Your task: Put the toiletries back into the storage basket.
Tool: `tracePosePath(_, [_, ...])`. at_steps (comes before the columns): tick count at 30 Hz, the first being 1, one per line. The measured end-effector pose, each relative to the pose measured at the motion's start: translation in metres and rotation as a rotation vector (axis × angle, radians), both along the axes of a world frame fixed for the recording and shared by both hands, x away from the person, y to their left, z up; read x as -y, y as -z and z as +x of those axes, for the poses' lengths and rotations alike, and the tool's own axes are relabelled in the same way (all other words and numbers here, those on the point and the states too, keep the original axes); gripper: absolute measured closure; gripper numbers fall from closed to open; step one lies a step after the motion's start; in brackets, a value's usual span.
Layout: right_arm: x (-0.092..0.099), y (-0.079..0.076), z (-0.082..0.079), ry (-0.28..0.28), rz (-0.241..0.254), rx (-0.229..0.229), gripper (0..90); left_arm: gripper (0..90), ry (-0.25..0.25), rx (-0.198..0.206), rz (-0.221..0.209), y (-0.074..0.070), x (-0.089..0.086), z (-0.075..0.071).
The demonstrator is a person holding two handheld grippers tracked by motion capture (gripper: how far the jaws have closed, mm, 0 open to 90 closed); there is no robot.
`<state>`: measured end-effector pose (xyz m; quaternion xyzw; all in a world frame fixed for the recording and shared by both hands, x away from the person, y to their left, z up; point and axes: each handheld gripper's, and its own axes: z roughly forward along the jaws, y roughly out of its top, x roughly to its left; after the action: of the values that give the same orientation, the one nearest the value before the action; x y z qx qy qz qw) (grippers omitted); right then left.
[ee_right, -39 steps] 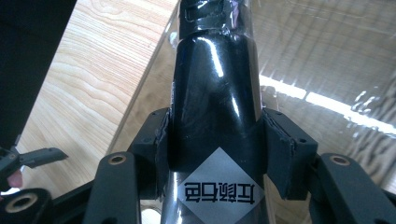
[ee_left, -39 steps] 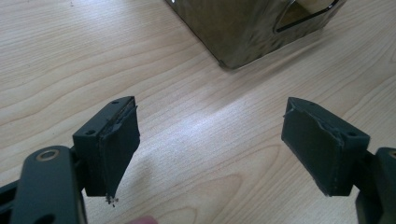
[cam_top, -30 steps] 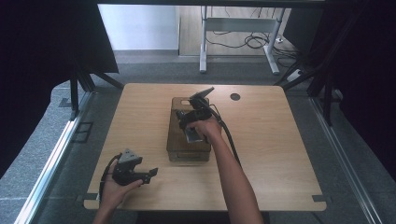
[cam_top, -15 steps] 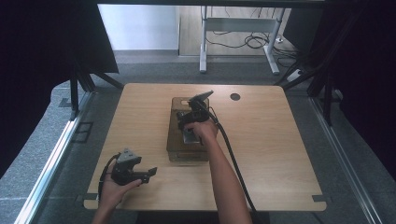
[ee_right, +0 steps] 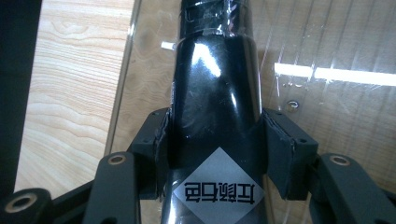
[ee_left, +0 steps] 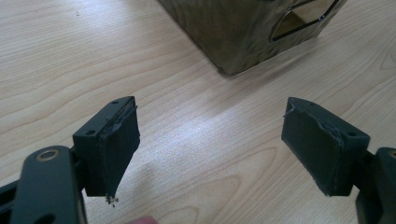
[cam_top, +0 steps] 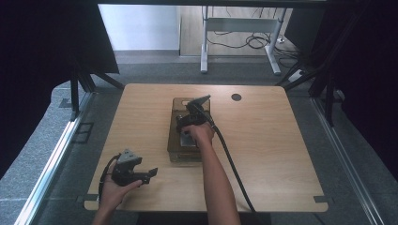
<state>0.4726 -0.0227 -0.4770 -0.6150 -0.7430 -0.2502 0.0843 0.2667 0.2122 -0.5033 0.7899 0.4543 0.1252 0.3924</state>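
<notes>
Right hand-held gripper (ee_right: 212, 154) clamped on a black bottle (ee_right: 212, 107) inside the clear tray (cam_top: 176, 140) mid-surface; placing step, release likely next; left hand-held gripper (ee_left: 210, 154) apart, idle near the tray.

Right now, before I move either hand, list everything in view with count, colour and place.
bottle: one, glossy black with a grey diamond label, between the right tongs' pads, over the tray.
tray: one, clear brown-tinted plastic with a handle cut-out, mid-table.
table: one, light wood, with a round black hole near the far edge.
desk frame: one, grey metal, on the floor beyond the table, cables under it.
left tongs: one, black, jaws wide apart with nothing between them, low over the table's near left corner.
right tongs: one, black, pads pressed on the bottle's sides.
hands: two, one on each tongs.
</notes>
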Motion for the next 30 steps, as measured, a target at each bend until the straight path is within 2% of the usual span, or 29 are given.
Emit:
tracePosePath(10, [-0.004, 0.010, 0.002, 0.038, -0.010, -0.030, 46.0, 19.3, -0.002, -0.004, -0.005, 0.000, -0.001, 0.001])
tracePosePath(23, [-0.009, 0.017, 0.000, 0.043, -0.010, -0.057, 44.6, 19.3, -0.001, -0.004, 0.004, 0.001, 0.001, 0.000])
tracePosePath(27, [-0.013, 0.021, -0.001, 0.030, -0.028, -0.093, 43.6, 19.3, 0.000, -0.003, 0.004, 0.002, 0.001, 0.001])
tracePosePath(30, [-0.014, 0.017, -0.002, 0.039, -0.025, -0.078, 39.9, 19.3, 0.000, -0.004, 0.005, 0.001, 0.001, 0.000])
